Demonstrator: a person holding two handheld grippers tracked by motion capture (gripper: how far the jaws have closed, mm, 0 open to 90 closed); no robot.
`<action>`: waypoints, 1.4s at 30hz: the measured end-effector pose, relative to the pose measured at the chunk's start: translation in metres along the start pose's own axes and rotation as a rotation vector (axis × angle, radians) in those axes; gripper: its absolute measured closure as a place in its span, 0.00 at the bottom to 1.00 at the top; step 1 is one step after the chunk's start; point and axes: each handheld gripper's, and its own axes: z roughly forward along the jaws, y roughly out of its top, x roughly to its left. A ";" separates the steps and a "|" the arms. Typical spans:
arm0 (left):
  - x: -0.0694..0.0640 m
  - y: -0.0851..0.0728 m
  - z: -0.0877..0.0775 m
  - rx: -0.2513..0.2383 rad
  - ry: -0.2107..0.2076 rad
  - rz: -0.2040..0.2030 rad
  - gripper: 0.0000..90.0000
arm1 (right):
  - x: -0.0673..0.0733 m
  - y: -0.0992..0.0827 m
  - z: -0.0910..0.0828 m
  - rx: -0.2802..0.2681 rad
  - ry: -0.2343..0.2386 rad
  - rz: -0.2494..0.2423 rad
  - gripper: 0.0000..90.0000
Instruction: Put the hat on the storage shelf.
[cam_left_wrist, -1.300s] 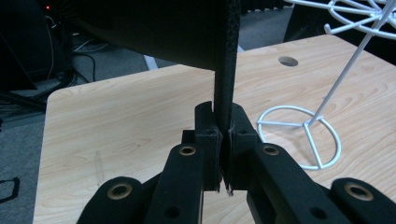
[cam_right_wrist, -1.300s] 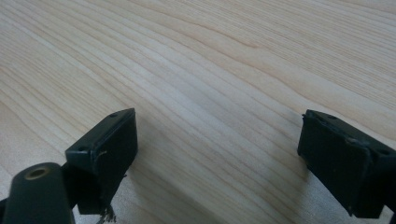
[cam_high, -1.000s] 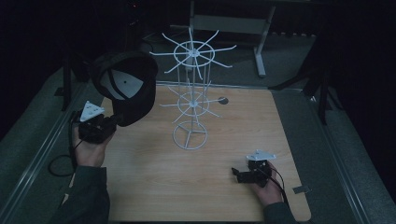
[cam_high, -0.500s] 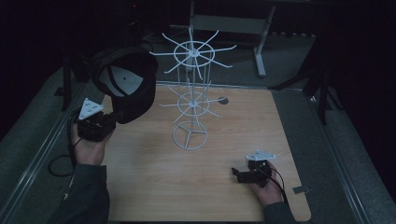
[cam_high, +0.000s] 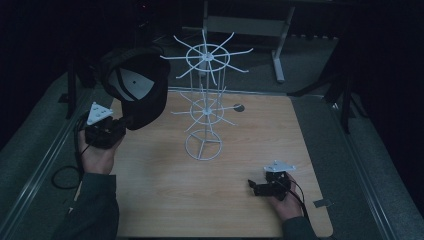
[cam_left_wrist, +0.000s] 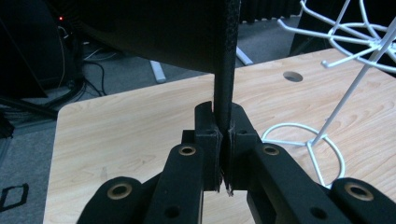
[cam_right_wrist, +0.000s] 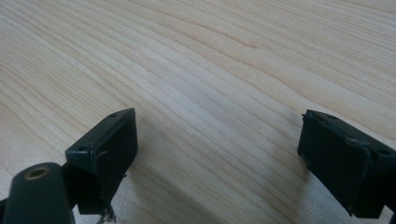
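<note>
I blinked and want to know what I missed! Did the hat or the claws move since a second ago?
Hardly anything changed. The left claw stays shut on the brim of the black cap, held up beside the white wire rack; cap and hand may have shifted a touch. The right claw stays open, low over the wooden table, and the rack has not moved.

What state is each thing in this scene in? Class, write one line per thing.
Black baseball cap: held up off the table by its brim.
Left gripper: shut on the cap's brim.
Right gripper: open, empty, low over the table.
White wire display stand: upright, nothing hanging on it.
Light wooden table: bears the stand.
</note>
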 end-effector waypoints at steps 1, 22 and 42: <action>0.000 0.001 0.000 -0.001 -0.001 0.003 0.96 | 0.000 0.000 0.000 0.000 0.000 0.000 0.13; -0.007 0.016 0.008 -0.023 0.003 0.003 0.96 | 0.000 0.000 0.000 0.000 0.000 0.001 0.13; -0.021 0.038 0.014 -0.046 0.023 0.055 0.96 | 0.000 0.000 0.000 0.000 -0.001 0.000 0.13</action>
